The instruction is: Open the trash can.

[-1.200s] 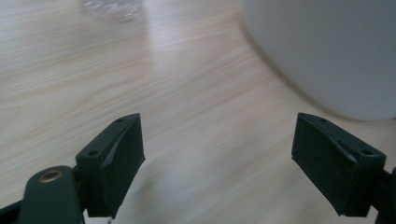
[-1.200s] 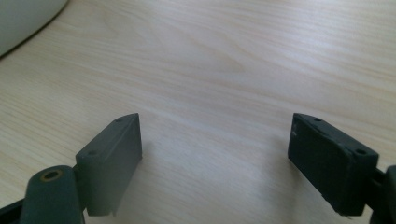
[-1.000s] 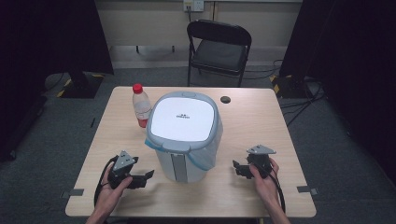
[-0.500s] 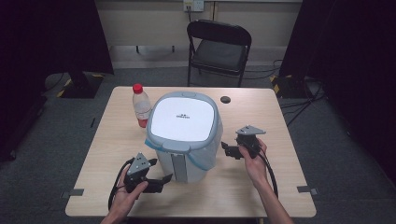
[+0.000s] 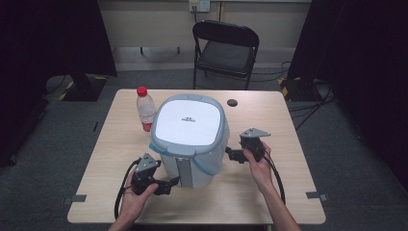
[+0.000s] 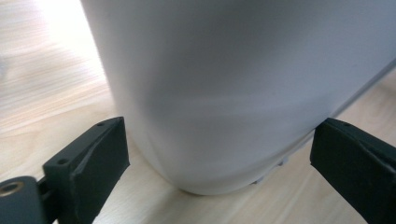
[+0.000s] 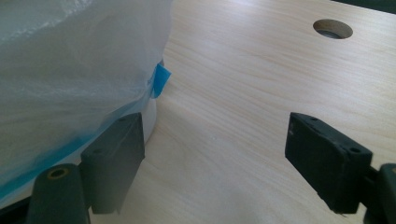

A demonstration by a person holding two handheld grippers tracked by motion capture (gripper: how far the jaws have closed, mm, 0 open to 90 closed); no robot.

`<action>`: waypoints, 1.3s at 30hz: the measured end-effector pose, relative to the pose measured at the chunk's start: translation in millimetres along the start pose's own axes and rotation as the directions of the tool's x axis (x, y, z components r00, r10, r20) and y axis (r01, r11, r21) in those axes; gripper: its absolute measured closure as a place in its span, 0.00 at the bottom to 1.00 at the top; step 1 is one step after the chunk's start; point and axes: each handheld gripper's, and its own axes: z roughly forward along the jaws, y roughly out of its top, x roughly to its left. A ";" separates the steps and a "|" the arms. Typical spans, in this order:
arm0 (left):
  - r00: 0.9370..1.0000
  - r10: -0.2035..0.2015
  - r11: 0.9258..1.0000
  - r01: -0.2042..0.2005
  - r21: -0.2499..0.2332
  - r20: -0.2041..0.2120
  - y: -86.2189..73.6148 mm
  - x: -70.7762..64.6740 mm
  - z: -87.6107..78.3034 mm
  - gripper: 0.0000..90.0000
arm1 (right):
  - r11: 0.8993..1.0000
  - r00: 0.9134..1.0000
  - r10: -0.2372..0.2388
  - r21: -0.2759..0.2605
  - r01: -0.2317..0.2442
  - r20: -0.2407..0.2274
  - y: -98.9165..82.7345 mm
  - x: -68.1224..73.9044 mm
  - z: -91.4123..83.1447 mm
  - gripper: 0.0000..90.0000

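Note:
A white bin with a grey-rimmed lid [image 5: 190,122] stands in the middle of the wooden table [image 5: 288,192], lined with a clear bag that has a blue edge [image 7: 70,70]. My left gripper [image 5: 168,185] is at the bin's front left base. It is open, and the rounded lower wall of the bin [image 6: 224,84] sits between its jaws [image 6: 219,140] without clear contact. My right gripper [image 5: 232,155] is at the bin's right side, open [image 7: 215,140]. Its left jaw is next to the bag, with bare table between the jaws.
A clear bottle with a red cap [image 5: 144,109] stands just left of the bin at the back. A round cable hole [image 5: 232,102] is in the table behind the bin, also [image 7: 332,28]. A black folding chair [image 5: 226,48] stands beyond the far edge.
Both grippers have moved in from the table's front corners to the bin. The left has closed in on its base and the right has come up to its right side.

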 end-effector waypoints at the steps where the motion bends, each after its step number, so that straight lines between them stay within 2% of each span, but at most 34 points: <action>1: 1.000 0.000 1.000 0.000 -0.004 -0.017 -0.1 0.9 -1.3 0.05 | 1.000 1.000 -0.002 0.002 0.002 0.002 0.0 -0.2 -0.6 0.21; 7: 0.999 -0.017 1.000 0.017 -0.001 -0.040 -1.0 17.5 -4.9 0.07 | 1.000 1.000 0.001 -0.002 -0.001 0.008 1.0 -3.4 -1.5 0.24; 10: 0.997 -0.025 1.000 0.025 -0.003 -0.076 -0.8 28.1 -6.7 0.07 | 1.000 1.000 -0.008 0.002 0.008 0.008 1.4 -4.2 -0.4 0.24; 11: 0.997 -0.025 1.000 0.025 -0.003 -0.076 -0.8 28.1 -6.7 0.07 | 1.000 1.000 -0.009 0.001 0.009 0.007 1.7 -4.9 0.8 0.24; 13: 0.993 -0.028 1.000 0.028 -0.005 -0.114 0.1 36.2 -7.8 0.07 | 1.000 1.000 0.006 0.002 -0.006 0.006 2.4 -6.6 4.1 0.24; 15: 0.991 -0.054 0.999 0.054 0.000 -0.123 0.7 40.7 -7.6 0.07 | 1.000 1.000 0.004 0.020 -0.004 -0.003 5.3 -8.1 8.9 0.24; 18: 0.988 -0.072 0.997 0.072 -0.001 -0.136 1.5 46.9 -6.2 0.07 | 1.000 1.000 0.006 0.011 -0.006 -0.003 12.3 -8.6 15.3 0.24; 23: 0.974 -0.041 0.997 0.053 0.050 -0.225 1.6 55.6 1.9 0.08 | 1.000 1.000 -0.018 0.004 0.018 -0.003 27.5 -10.2 36.2 0.25; 25: 0.971 -0.067 0.996 0.080 0.044 -0.231 1.0 61.2 4.9 0.12 | 0.999 0.999 -0.047 0.005 0.047 0.003 30.1 -11.5 47.4 0.25; 26: 0.969 -0.079 0.995 0.090 0.038 -0.233 1.1 63.3 5.7 0.13 | 0.999 0.999 -0.044 0.007 0.044 0.007 29.9 -14.4 54.8 0.25; 28: 0.969 -0.085 0.995 0.095 0.031 -0.231 1.5 66.7 6.9 0.16 | 1.000 1.000 0.010 -0.013 -0.010 -0.017 28.3 -19.7 66.6 0.29; 29: 0.970 -0.085 0.995 0.095 0.033 -0.227 1.7 68.9 7.7 0.16 | 0.999 0.998 0.034 -0.015 -0.035 -0.057 27.7 -20.6 72.3 0.28; 30: 0.972 -0.087 0.995 0.096 0.032 -0.217 1.7 71.1 8.7 0.16 | 1.000 0.998 0.028 -0.007 -0.028 -0.064 27.4 -18.8 77.6 0.27; 32: 0.976 -0.081 0.995 0.092 0.044 -0.202 1.4 74.8 10.8 0.17 | 1.000 0.998 -0.021 0.010 0.022 -0.065 26.2 -13.7 85.6 0.27; 36: 0.979 -0.088 0.994 0.097 0.042 -0.182 1.1 77.7 12.2 0.17 | 0.998 0.993 -0.063 -0.028 0.061 -0.095 23.7 -7.8 86.8 0.46; 39: 0.984 -0.069 0.996 0.077 0.043 -0.163 1.0 81.1 12.6 0.17 | 0.994 0.984 -0.102 -0.045 0.096 -0.146 22.0 -5.8 82.4 0.61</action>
